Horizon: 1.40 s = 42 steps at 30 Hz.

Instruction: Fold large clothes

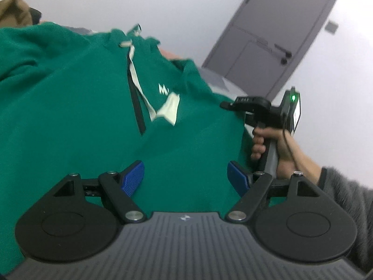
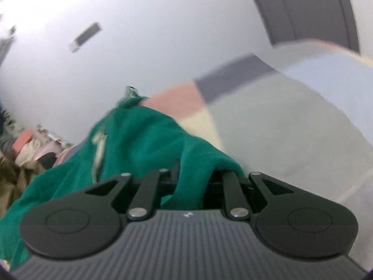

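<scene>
Fabric fills the space nearest both cameras. The left gripper (image 1: 185,178) has its jaws spread wide with nothing between them, its blue ribbed pads (image 1: 132,178) poised just over the green fleece hooded sweatshirt (image 1: 70,107), which spreads ahead of and to the left of the jaws. The right gripper (image 2: 192,182) has its jaws closed on a bunched fold of that same garment, the cloth rising between them and draping away to the left.

Judging by the loose folds and the sag, the sweatshirt is soft, limp and fairly bulky; it will not hold a shape, so it wants pinching at an edge or seam, likely the hem or shoulder, with both grippers well apart to keep it taut. Its cream drawstring (image 1: 137,81) and the cream patch (image 1: 170,108) lie farther ahead of the left jaws.

Beyond the right jaws the garment lies on a bed with a pastel patchwork cover (image 2: 268,121). Farther left sits a heap of other clothes (image 2: 28,144). No containers are visible. A grey door (image 1: 268,35) stands behind.
</scene>
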### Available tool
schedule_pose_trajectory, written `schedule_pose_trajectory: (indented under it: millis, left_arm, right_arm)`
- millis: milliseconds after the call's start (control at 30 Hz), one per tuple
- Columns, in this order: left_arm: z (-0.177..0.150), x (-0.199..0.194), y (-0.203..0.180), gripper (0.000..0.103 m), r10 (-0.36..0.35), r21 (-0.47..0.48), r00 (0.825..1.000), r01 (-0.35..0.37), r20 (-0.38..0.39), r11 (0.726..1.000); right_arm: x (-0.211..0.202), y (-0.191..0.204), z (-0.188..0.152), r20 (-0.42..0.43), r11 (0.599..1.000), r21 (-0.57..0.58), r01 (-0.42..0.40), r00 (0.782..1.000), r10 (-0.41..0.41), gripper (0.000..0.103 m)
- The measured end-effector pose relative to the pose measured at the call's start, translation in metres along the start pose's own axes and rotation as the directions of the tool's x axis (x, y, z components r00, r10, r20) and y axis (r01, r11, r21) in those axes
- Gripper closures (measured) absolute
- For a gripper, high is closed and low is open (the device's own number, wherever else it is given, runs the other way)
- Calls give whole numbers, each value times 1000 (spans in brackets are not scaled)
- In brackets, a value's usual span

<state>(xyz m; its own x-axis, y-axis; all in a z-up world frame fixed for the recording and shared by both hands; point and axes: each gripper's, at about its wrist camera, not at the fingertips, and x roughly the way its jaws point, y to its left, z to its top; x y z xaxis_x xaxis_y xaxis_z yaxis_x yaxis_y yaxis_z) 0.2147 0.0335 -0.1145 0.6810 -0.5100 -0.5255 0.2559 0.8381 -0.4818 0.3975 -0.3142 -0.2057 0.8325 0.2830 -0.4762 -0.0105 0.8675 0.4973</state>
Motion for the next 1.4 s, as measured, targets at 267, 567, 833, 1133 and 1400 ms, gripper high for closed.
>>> schedule_pose_trajectory:
  millis: [267,567,833,1133,1400]
  left_arm:
    - [-10,21,-14,21,59,84,998,-56,-29,995]
    - [-12,3,-18,21,104,69,994,-106,24,992]
    - [-17,-7,-9,21,207,44,978,-207,11,977]
    - [-21,9,6,22,290,23,951,-290,-107,957]
    - [-2,-38,28,21,318,-99,946,-311,63,945]
  right_arm:
    - [-15,10,-3,-51,997,-66,38,998,-41,70]
    - [-89,49,-25,-94,981,-184,53,993,-71,40]
    - [-131,106,-69,-131,961,-255,-109,988,77,41]
    - [-125,125,-130,-260,919,-364,-152,964,57,44]
    - [-111,126,-149,-290,898,-422,-127,957,-1,44]
